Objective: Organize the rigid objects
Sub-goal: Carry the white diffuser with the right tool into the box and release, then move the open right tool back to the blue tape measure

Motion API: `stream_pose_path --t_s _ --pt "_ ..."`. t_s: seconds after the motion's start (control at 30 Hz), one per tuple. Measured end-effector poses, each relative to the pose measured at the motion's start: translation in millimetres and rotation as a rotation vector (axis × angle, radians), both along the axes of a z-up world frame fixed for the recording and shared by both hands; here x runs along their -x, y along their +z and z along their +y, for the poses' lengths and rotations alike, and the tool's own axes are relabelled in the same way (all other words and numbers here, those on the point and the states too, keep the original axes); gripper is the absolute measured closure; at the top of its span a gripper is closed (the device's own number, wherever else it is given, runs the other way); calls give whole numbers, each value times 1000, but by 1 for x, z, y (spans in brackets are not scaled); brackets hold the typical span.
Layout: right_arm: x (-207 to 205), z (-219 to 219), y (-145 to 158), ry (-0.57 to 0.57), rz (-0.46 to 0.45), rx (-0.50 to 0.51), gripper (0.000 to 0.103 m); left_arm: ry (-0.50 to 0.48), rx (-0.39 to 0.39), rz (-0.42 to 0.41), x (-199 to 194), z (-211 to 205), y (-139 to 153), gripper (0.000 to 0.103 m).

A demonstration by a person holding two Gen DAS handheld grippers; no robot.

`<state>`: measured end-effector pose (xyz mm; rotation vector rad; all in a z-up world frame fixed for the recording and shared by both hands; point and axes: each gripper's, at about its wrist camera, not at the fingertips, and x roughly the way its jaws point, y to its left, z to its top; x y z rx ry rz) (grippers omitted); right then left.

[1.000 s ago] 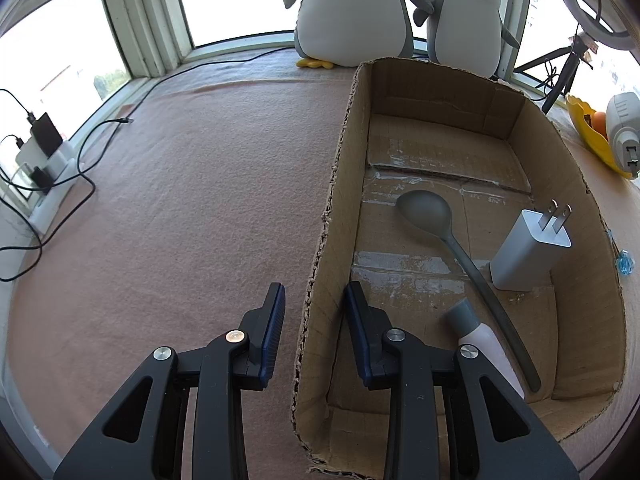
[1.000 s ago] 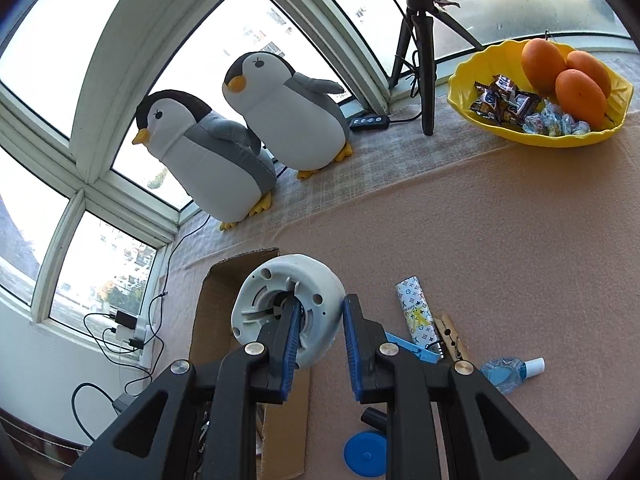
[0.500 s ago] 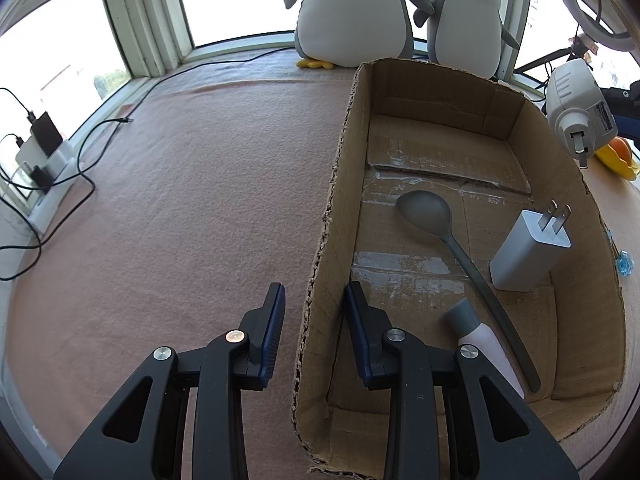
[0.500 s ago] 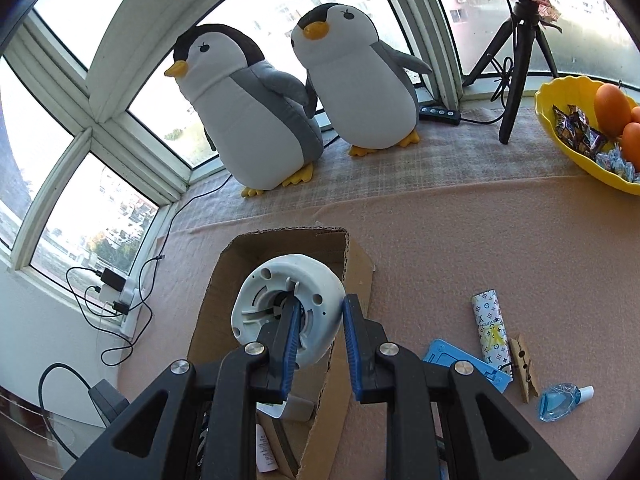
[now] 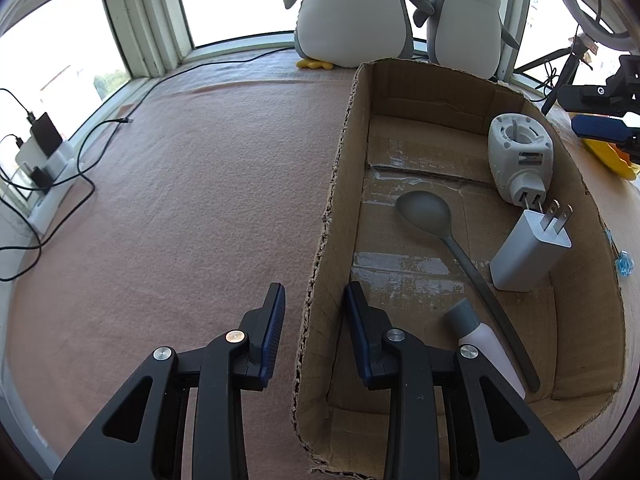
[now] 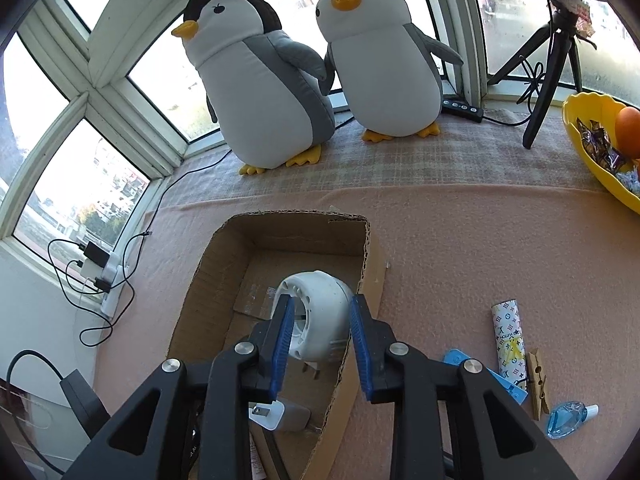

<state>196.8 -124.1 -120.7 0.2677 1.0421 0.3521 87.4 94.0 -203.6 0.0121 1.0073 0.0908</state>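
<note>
A cardboard box (image 5: 440, 76) lies on the pink cloth. My left gripper (image 5: 314, 292) straddles its left wall, shut on the wall. Inside lie a grey spoon (image 5: 426, 214), a white charger (image 5: 528, 252) and a grey-capped bottle (image 5: 480, 336). A white plug-in device (image 5: 520, 152) rests against the right wall with its prongs on the charger. In the right wrist view the device (image 6: 320, 288) shows between the jaws of my right gripper (image 6: 320, 308), down in the box (image 6: 224, 280). Those jaws are opening and the pads do not press on it.
Two plush penguins (image 6: 272, 80) stand on the window ledge, with a tripod (image 6: 552, 72) and a yellow fruit bowl (image 6: 600, 160) to the right. Right of the box lie a patterned tube (image 6: 508, 332), a clothespin (image 6: 536, 384), a blue card (image 6: 460, 360) and a small blue bottle (image 6: 568, 420). Cables and a power strip (image 5: 44, 176) sit left.
My right gripper carried the white device from the right to over the box and let go of it; it now rests inside. The left gripper has not moved.
</note>
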Motion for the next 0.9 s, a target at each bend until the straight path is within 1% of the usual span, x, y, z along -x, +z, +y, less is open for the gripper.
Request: stream_pose_path --t_s 0.03,0.2,0.3,0.43,0.47,0.5,0.57,0.67,0.8,0.9 --pt "1 0 2 0 -8 6 65 0 1 2 0 0 0 73" --pt "11 -4 15 2 -16 -4 64 0 -3 2 -1 0 -1 73" --pt "26 -9 30 -5 -28 1 62 -3 -14 3 -1 -1 -1 73" --pt "50 -20 53 -40 -43 15 59 -7 -7 10 -2 0 0 73" --pt "57 -23 58 -55 -39 22 56 -8 -4 14 -3 1 0 73" --pt "65 -27 62 -69 -34 32 55 -12 -8 19 -3 0 0 73" --pt "81 -34 69 -106 -35 61 54 -35 -40 31 -6 -3 1 73" --pt "108 -43 73 -160 -24 114 54 -69 -82 54 -7 -8 2 73" --pt "142 -49 70 -220 -4 185 54 -90 -80 91 -11 -7 2 73" --pt "162 -55 64 -273 20 196 54 -106 -82 105 -12 -7 2 73"
